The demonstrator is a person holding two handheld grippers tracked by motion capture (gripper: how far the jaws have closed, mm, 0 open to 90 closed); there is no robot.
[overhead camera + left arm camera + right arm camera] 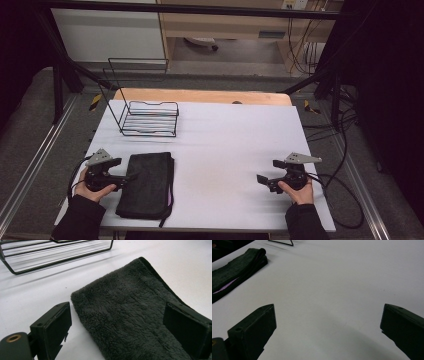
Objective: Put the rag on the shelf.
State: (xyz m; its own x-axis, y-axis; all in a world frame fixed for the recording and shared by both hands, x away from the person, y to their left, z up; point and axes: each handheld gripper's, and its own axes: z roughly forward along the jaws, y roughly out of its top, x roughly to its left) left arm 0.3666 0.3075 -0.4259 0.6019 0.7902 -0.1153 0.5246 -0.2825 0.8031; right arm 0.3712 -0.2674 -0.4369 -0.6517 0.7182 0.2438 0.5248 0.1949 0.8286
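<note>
Cloth [147, 184], dark, fleecy and folded flat, is our landmark: it lies on the white table [225, 145] near the front edge, toward the left side as we see it from above. Our left gripper [127, 176] sits just left of the cloth, its tips at the cloth's left edge. In the left gripper view its jaws stand wide apart, with a corner of the cloth [125, 315] lying between them and the pads not pressing on it. Behind the cloth, farther from us, stands a black wire rack [147, 117]. Our right gripper [267, 172] rests well to the right of the cloth, over bare table. Its jaws are spread wide too, with nothing between them; from there we see the cloth [234, 272] edge-on, a bit of purple showing between its folds.
</note>
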